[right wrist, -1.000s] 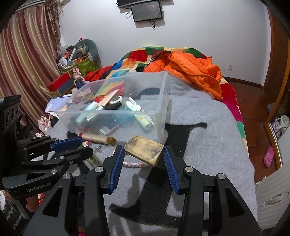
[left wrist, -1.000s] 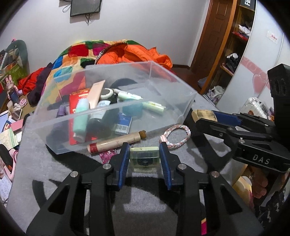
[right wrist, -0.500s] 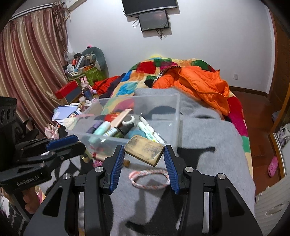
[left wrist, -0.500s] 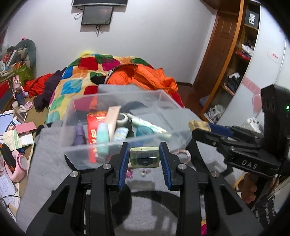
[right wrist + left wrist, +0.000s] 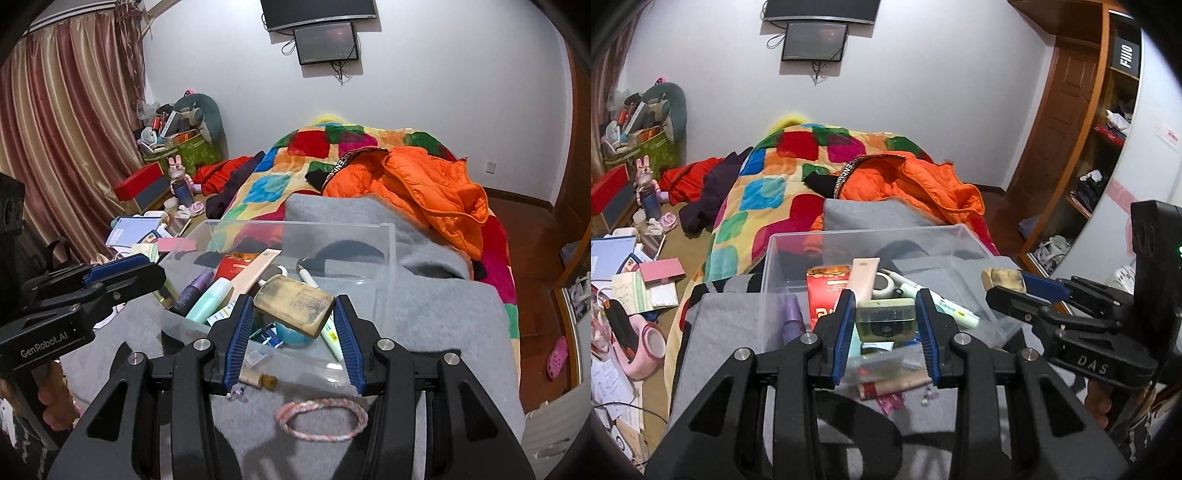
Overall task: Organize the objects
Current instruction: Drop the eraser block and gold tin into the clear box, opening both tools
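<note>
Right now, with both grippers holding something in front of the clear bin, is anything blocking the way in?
Nothing visible blocks it. The clear bin is open-topped. The left gripper holds the green tin, the right gripper the yellowed block, both at the near rim. Tubes and bottles already crowd the bin floor; the braided loop lies outside.

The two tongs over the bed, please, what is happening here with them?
A person is tidying small items into a clear plastic bin on the grey blanket. The left tongs are shut on a small green case; the right tongs are shut on a worn tan block. Both are held at the bin's near edge. A pink rope loop lies outside.
</note>
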`<action>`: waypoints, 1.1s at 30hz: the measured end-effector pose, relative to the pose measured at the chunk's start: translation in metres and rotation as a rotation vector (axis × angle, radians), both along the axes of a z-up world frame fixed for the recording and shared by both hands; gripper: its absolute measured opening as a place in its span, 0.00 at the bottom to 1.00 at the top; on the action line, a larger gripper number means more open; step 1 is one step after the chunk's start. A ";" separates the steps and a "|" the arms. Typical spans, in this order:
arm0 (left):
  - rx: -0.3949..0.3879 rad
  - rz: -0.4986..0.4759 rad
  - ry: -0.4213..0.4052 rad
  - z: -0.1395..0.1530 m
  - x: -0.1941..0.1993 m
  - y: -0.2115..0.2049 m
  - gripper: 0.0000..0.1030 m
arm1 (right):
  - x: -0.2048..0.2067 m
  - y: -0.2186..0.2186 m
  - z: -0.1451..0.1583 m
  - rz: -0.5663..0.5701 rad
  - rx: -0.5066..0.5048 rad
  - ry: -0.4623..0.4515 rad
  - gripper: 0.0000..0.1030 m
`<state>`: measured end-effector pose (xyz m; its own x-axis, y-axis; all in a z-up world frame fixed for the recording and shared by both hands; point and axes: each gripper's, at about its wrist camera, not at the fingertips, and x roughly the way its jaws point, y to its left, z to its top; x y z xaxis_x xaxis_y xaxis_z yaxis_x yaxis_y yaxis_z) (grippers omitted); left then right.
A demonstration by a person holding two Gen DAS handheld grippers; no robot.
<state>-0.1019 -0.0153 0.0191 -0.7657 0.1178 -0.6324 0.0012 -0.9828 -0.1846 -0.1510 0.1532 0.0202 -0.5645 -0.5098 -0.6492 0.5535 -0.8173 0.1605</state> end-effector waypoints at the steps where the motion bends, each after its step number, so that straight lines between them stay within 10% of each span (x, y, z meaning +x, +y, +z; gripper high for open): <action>1: 0.004 0.005 -0.006 -0.001 -0.003 -0.003 0.32 | -0.002 -0.003 -0.002 0.004 0.004 -0.003 0.40; 26: 0.055 0.027 -0.113 -0.037 -0.027 -0.012 0.33 | -0.018 -0.020 -0.030 0.003 0.065 -0.076 0.50; 33: 0.033 0.036 -0.076 -0.024 -0.015 -0.008 0.56 | -0.007 -0.011 -0.017 -0.008 0.050 -0.037 0.56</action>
<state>-0.1167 -0.0231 -0.0052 -0.7195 0.1125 -0.6854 0.0521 -0.9753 -0.2148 -0.1582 0.1426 0.0031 -0.5434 -0.4720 -0.6942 0.5413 -0.8291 0.1400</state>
